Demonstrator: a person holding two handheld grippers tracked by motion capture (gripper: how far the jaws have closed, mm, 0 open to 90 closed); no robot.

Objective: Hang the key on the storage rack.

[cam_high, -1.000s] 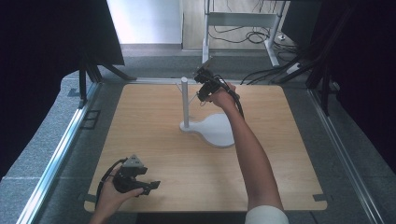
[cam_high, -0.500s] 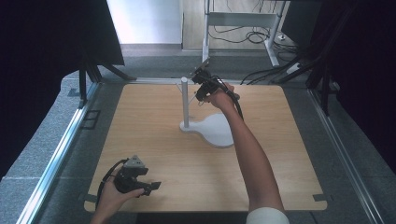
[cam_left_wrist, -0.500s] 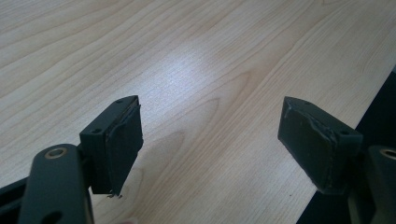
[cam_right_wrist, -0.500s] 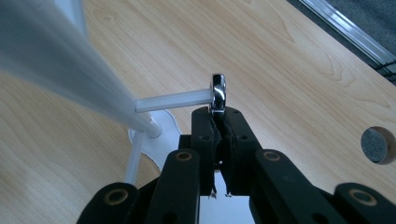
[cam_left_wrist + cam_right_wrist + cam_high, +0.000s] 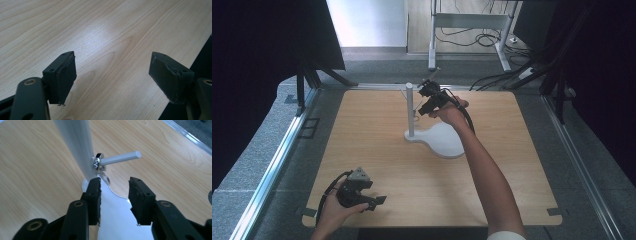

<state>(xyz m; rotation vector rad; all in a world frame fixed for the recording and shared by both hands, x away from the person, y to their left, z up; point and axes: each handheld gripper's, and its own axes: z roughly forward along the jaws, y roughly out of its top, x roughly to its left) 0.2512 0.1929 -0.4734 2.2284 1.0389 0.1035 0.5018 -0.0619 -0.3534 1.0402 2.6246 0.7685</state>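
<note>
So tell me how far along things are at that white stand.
Looks done: a metal ring hangs on the white stand's side peg. In hand: nothing; the right gripper is open beside the post, the left gripper open over bare tabletop. What's left can't be told.

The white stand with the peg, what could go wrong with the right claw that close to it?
The right claw is open beside the upright post, just under the side peg. A small sideways drift could knock the post and tip or slide the stand's base. The shiny ring hanging on the peg might be bumped off.
</note>
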